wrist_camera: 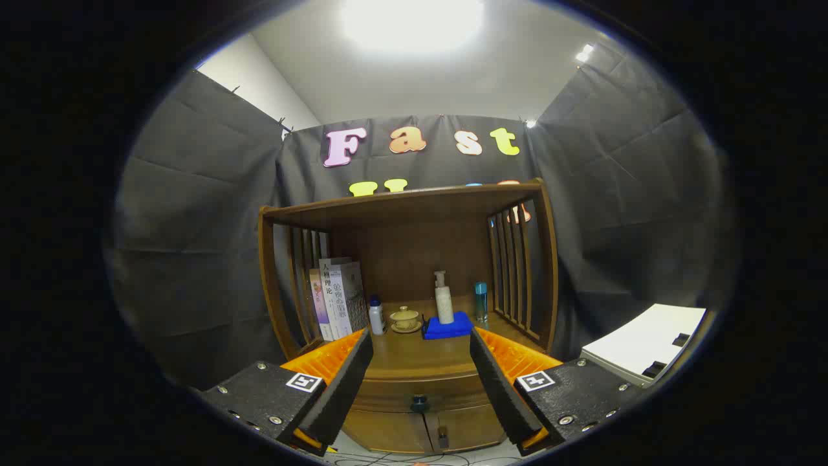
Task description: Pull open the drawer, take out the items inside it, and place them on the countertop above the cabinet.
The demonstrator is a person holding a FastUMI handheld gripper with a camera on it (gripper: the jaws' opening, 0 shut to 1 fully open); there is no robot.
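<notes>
A wooden cabinet (407, 213) stands straight ahead of me. Its drawer (420, 391) sits shut below the countertop (417, 356), with a dark round knob (419, 403) at its middle. My gripper (420, 382) is open, its fingers (346, 382) spread wide to either side of the drawer front, and nothing is between them. The knob lies between the fingers, a short way beyond them. What the drawer holds is hidden.
On the countertop stand books (336, 298) at the left, a small white bottle (376, 316), a lidded cup on a saucer (405, 318), a pump bottle (444, 299) on a blue pad (447, 327), and a teal bottle (480, 301). Slatted sides flank the shelf. A white board (647, 343) lies to the right. Two doors (420, 430) sit under the drawer.
</notes>
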